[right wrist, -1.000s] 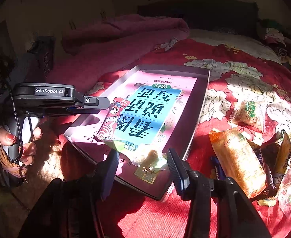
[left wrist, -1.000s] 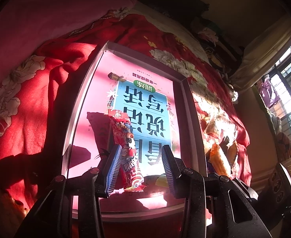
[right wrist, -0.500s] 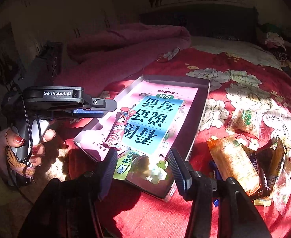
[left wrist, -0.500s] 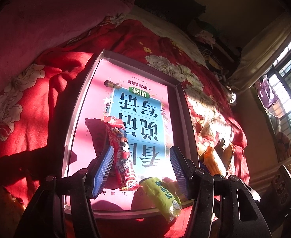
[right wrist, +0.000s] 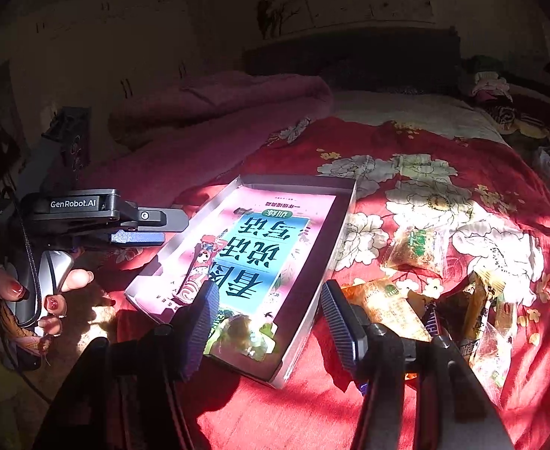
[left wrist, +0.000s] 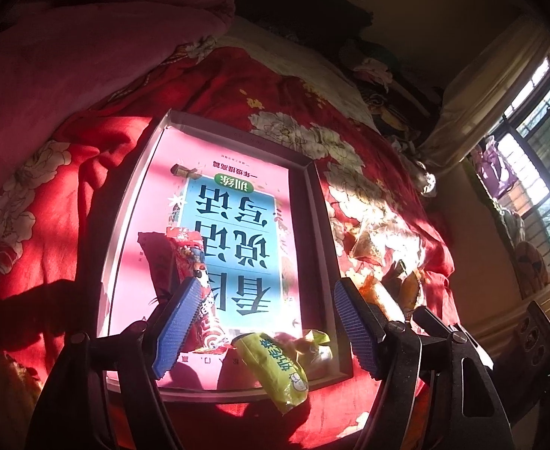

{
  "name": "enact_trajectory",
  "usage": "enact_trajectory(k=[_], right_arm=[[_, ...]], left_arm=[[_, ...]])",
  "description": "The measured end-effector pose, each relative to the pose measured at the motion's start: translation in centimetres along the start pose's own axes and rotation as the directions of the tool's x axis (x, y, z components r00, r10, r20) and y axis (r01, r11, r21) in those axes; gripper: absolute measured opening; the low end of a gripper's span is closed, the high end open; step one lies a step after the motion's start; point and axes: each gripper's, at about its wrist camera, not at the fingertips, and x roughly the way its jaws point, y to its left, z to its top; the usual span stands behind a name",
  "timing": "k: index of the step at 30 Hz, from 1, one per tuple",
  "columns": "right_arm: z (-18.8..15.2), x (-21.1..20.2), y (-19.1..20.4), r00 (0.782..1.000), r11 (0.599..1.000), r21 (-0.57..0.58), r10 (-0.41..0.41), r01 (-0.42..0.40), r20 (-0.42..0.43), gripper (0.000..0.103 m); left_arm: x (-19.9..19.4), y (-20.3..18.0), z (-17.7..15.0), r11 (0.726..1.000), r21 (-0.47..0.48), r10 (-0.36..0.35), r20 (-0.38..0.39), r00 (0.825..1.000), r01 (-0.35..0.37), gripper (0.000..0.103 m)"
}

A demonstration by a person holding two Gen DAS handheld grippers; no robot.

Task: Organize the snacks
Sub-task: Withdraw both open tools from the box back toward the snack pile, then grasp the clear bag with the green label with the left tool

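Note:
A shallow grey box (left wrist: 314, 225) with a pink and blue printed sheet in its bottom lies on the red bedspread. A red snack stick (left wrist: 188, 262) lies inside along the box's left side. A yellow-green packet (left wrist: 275, 363) rests over the near rim. My left gripper (left wrist: 265, 300) hovers above the near end, its jaws opening and nothing between them. In the right wrist view the box (right wrist: 336, 228), the red stick (right wrist: 200, 266) and the packet (right wrist: 237, 333) show again. My right gripper (right wrist: 269, 292) is above the packet, jaws opening, pads off it. The left gripper (right wrist: 151, 230) is beside the box.
Loose snack packets lie heaped on the bedspread right of the box: an orange one (right wrist: 387, 311), a clear one with a green label (right wrist: 417, 251) and several more. A pink blanket (left wrist: 87, 56) is bunched behind the box. A hand (right wrist: 50, 292) holds the left gripper's handle.
The left jaws let go of the red stick, which now lies in the box, and rose while widening. The right gripper dropped the yellow-green packet at the box's near end and drew back.

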Motion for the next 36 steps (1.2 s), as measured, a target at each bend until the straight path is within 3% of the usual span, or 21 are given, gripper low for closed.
enact_trajectory(k=[14, 27, 36], right_arm=[[-0.3, -2.7, -2.6, 0.996, 0.995, 0.052, -0.082, 0.079, 0.040, 0.061], [-0.7, -2.8, -4.0, 0.990, 0.990, 0.017, -0.142, 0.141, 0.003, 0.061], [-1.2, -2.2, -5.0, 0.991, 0.991, 0.013, -0.129, 0.129, -0.034, 0.061]], left_arm=[[-0.7, -2.6, -0.4, 0.998, 0.053, -0.035, 0.000, 0.999, 0.035, 0.077], [-0.5, -4.6, -1.1, 0.994, 0.085, -0.064, -0.027, 0.998, 0.066, 0.077], [0.8, -6.8, -1.4, 0.989, 0.119, -0.076, -0.061, 0.995, 0.083, 0.077]])
